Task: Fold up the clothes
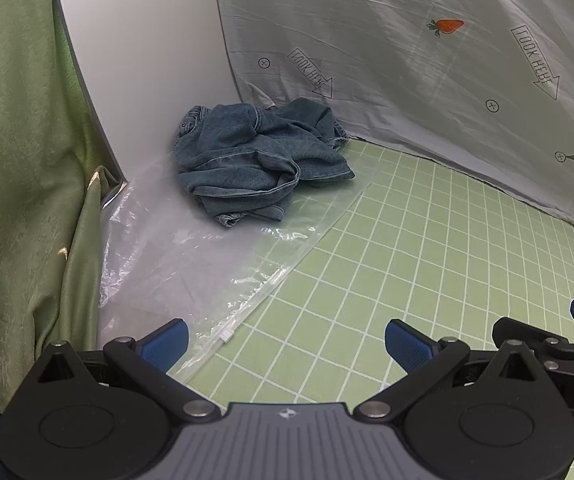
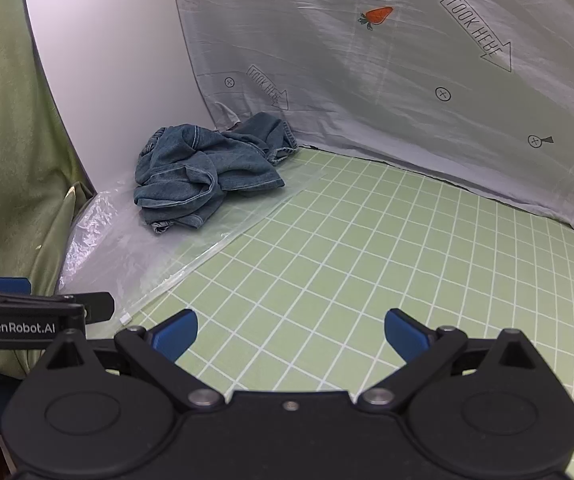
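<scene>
Folding had not begun — the denim garment lay crumpled on a clear plastic bag in the far corner, well apart from the left gripper and right gripper, both spread wide and empty.

jeans: faded blue denim | mat: light green, white grid | backdrop sheet: grey, orange carrots, black arrows | curtain: green, perhaps faintly mottled | pads: blue
</scene>
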Tool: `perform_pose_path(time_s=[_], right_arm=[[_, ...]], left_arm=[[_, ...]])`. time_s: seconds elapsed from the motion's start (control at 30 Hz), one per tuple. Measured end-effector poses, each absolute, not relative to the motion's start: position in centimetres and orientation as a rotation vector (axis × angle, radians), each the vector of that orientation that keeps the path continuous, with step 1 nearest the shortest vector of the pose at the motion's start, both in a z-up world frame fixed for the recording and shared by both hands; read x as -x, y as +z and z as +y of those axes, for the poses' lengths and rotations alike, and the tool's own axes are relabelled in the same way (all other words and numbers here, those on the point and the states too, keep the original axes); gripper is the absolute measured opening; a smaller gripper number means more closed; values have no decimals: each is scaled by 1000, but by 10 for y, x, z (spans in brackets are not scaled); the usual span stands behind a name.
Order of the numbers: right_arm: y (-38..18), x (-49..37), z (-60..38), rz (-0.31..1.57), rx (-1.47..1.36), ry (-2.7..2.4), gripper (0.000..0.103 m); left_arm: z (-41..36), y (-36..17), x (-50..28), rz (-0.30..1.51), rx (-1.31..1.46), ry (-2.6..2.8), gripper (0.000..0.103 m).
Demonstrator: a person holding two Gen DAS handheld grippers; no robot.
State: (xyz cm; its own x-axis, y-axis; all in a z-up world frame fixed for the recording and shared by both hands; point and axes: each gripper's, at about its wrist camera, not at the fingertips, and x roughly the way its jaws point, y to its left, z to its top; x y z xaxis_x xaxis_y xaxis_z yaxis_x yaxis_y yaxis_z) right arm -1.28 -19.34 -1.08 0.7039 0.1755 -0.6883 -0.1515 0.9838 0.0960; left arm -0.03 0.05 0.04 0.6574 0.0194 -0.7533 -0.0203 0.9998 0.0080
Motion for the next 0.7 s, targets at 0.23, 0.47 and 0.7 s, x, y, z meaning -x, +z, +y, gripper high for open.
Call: perform_pose_path(time_s=[0.23,0.47,0.7], right_arm=[[-8,11,-196,765,-35,186,101],[-7,11,-194,773,-23,181,101],[-7,11,-196,775,-27,180,101]], left_arm=[[-5,1,2,851,3,30,103],[-1,3,3,855,9,28,103],[-1,2,1,859,11,30,103]])
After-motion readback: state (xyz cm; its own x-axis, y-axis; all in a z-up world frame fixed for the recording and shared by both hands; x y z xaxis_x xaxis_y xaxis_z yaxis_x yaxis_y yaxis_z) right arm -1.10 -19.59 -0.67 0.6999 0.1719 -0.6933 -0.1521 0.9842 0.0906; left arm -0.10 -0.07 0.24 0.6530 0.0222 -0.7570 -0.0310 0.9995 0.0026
